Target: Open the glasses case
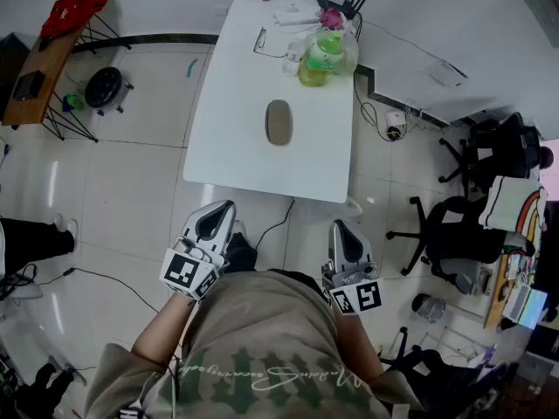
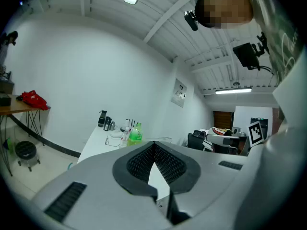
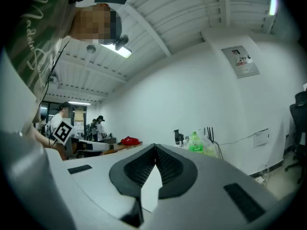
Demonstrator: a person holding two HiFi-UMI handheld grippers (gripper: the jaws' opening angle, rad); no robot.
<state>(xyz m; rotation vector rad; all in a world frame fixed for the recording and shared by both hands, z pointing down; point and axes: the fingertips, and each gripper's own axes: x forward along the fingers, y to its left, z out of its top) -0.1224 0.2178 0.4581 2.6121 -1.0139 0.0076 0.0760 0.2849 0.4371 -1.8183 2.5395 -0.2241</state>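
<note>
Left gripper (image 1: 224, 209) and right gripper (image 1: 341, 228) are held shut and empty, short of the desk's (image 1: 229, 138) near edge; the closed glasses case (image 1: 279, 122) is seen mid-desk.

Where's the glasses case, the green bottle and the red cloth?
glasses case (image 1: 279, 122): head view, middle of its top.
green bottle (image 1: 321, 52): head view, its green body.
red cloth (image 1: 74, 9): head view, middle of the cloth.

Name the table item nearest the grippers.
The glasses case: it lies alone mid-table; the green bottle and other clutter sit at the far end.
</note>
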